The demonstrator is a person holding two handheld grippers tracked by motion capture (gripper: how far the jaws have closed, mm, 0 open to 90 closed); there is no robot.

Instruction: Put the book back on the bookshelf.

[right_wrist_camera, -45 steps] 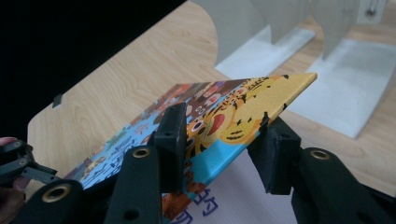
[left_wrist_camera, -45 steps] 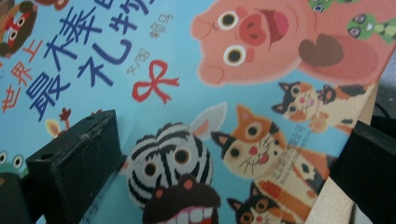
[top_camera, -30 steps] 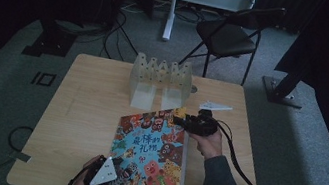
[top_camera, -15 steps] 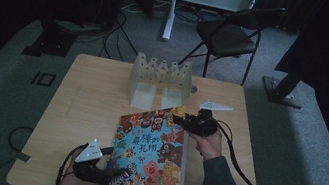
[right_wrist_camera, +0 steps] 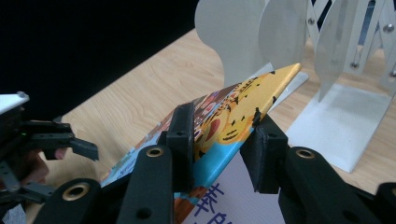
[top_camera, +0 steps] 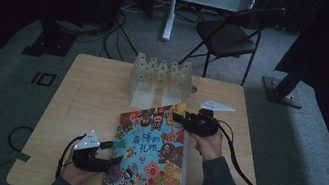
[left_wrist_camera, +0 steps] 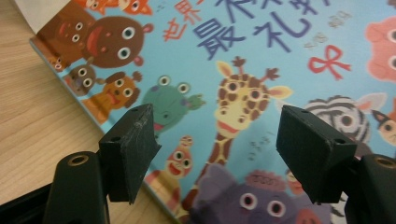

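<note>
Jaws of right gripper (right_wrist_camera: 219,140) clamp book (top_camera: 153,146) corner, left gripper (left_wrist_camera: 219,158) agape, title cropped

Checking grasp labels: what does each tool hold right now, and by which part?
The right tool clamps the colourful animal-cover picture book by its raised far corner. The left tool hangs open over the book's near edge, holding nothing.

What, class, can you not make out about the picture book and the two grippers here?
- Picture book: left gripper view, frame edges cut off the title.
- Book's underside: right gripper view, hidden by the raised cover.
- Left gripper: high view, too dark to tell whether it touches the book.
- Right gripper: grip depth hidden by its pads.
</note>
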